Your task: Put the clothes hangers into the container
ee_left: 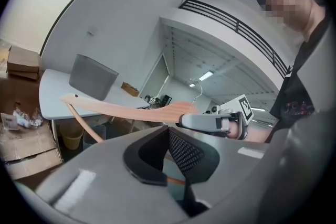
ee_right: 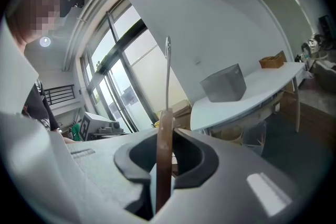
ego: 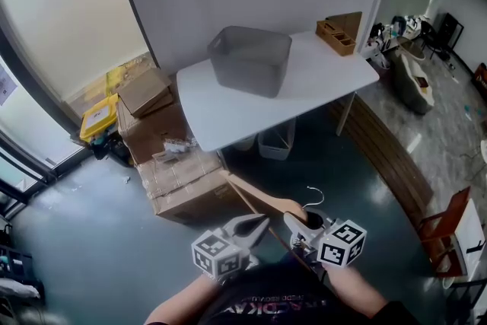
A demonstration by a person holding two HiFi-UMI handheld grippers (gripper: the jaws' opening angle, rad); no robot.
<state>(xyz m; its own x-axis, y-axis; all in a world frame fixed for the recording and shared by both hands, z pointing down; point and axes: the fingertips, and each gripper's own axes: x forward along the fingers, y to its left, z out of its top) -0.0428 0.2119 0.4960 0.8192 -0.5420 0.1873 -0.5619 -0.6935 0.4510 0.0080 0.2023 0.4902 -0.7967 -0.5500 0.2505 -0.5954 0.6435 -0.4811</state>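
Observation:
A wooden clothes hanger (ego: pixel 262 198) with a metal hook (ego: pixel 313 199) is held low in front of the person. My right gripper (ego: pixel 297 223) is shut on it near the hook. In the right gripper view the hanger's wood (ee_right: pixel 164 160) stands between the jaws and the hook (ee_right: pixel 168 71) rises above. My left gripper (ego: pixel 257 226) sits just left of the hanger, shut with nothing in it. From the left gripper view the hanger (ee_left: pixel 121 109) stretches left from the right gripper (ee_left: pixel 210 123). The grey container (ego: pixel 251 59) stands on the white table (ego: pixel 228 114), well ahead of both grippers.
Cardboard boxes (ego: pixel 179 171) are stacked on the floor left of the table, with a yellow box (ego: pixel 99 118) behind. A wooden organizer (ego: pixel 340 33) sits at the table's far right end. Clear bins (ego: pixel 275 139) stand under the table. An orange chair (ego: pixel 449 228) is at the right.

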